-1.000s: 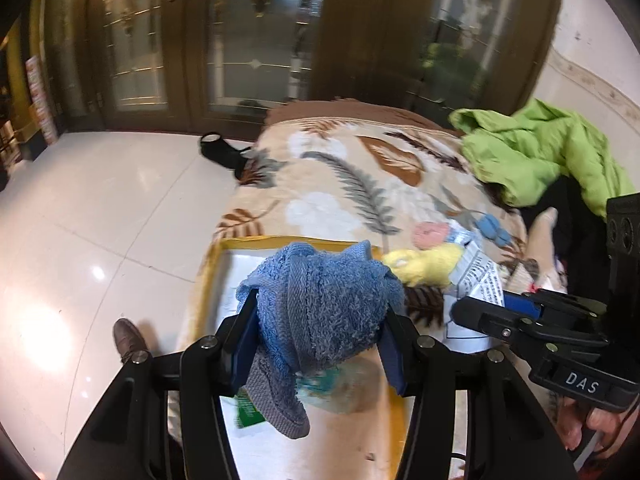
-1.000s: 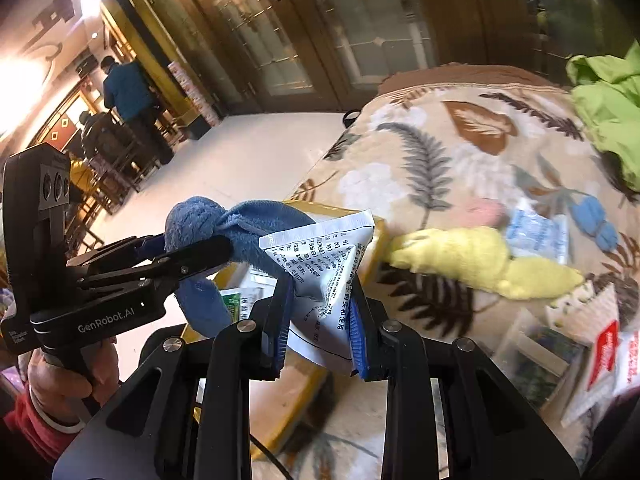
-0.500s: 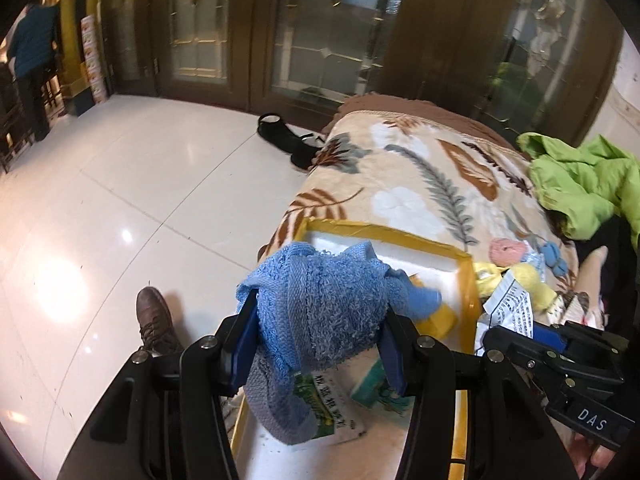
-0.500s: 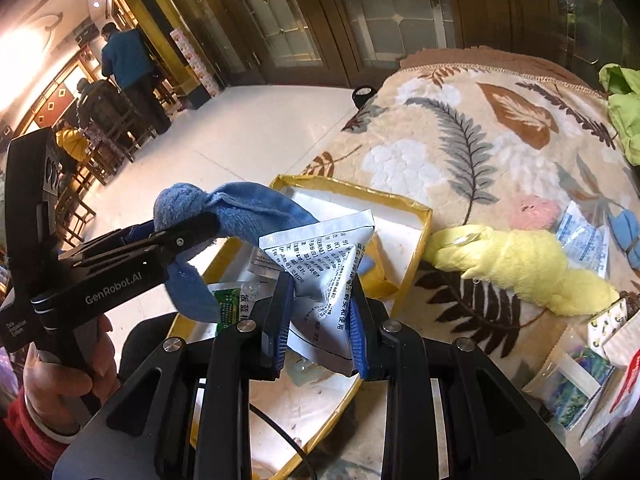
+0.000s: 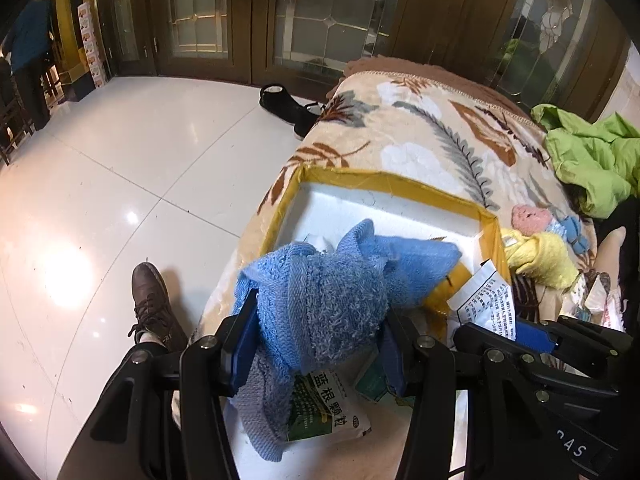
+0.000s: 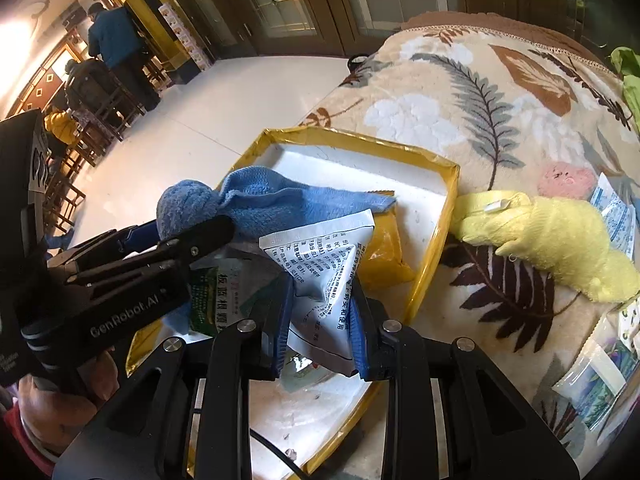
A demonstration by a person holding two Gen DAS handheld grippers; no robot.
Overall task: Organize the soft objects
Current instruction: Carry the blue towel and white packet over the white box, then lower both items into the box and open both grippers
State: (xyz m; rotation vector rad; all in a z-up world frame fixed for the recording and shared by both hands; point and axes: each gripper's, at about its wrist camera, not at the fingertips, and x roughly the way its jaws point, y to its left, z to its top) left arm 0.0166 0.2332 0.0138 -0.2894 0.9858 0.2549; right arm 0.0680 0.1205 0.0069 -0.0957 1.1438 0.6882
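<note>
My left gripper (image 5: 316, 336) is shut on a blue towel (image 5: 320, 300) and holds it over the yellow-rimmed white tray (image 5: 384, 184); the towel's far corner lies in the tray (image 6: 436, 164). The towel also shows in the right wrist view (image 6: 272, 204). My right gripper (image 6: 320, 316) is shut on a white printed sachet (image 6: 332, 264) above the tray's near half; the sachet shows in the left wrist view (image 5: 484, 300). A green-and-white sachet (image 5: 328, 408) and a yellow packet (image 6: 384, 256) lie in the tray.
The tray sits on a leaf-patterned blanket (image 6: 480, 92). A yellow soft toy (image 6: 552, 236), a pink soft piece (image 6: 566, 180) and several sachets (image 6: 592, 384) lie right of the tray. A green jacket (image 5: 592, 156) lies far right. A shoe (image 5: 152, 304) stands on the tiled floor.
Both grippers have moved left and down over the tray with their loads. The towel's corner now rests in the tray.
</note>
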